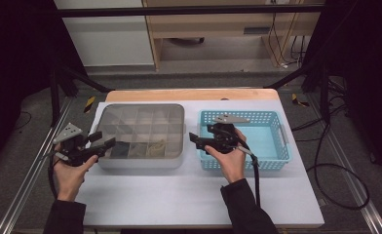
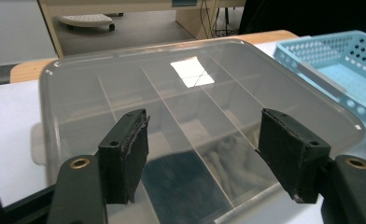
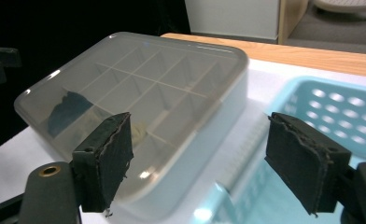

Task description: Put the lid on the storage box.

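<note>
A translucent grey compartment box [image 1: 143,134] lies with its lid on at the table's left centre. Through the lid a dark item [image 1: 121,148] and pale items [image 1: 156,147] show in its front compartments. To its right stands a light blue perforated basket [image 1: 272,146]. My left gripper [image 1: 105,140] is open at the box's front left corner, nothing between its jaws. My right gripper [image 1: 195,141] is open above the basket's left wall and points toward the box. In the left gripper view the box [image 2: 181,93] lies beyond the open gripper [image 2: 214,158]. In the right gripper view the box [image 3: 144,84] and basket [image 3: 340,112] lie past the open gripper [image 3: 204,158].
A white mat [image 1: 189,195] covers the table, with a wooden strip [image 1: 191,95] along its far edge. Metal rails [image 1: 28,175] run down both sides. Black cables [image 1: 340,180] loop on the floor at the right. A pale cabinet [image 1: 218,29] stands behind the table.
</note>
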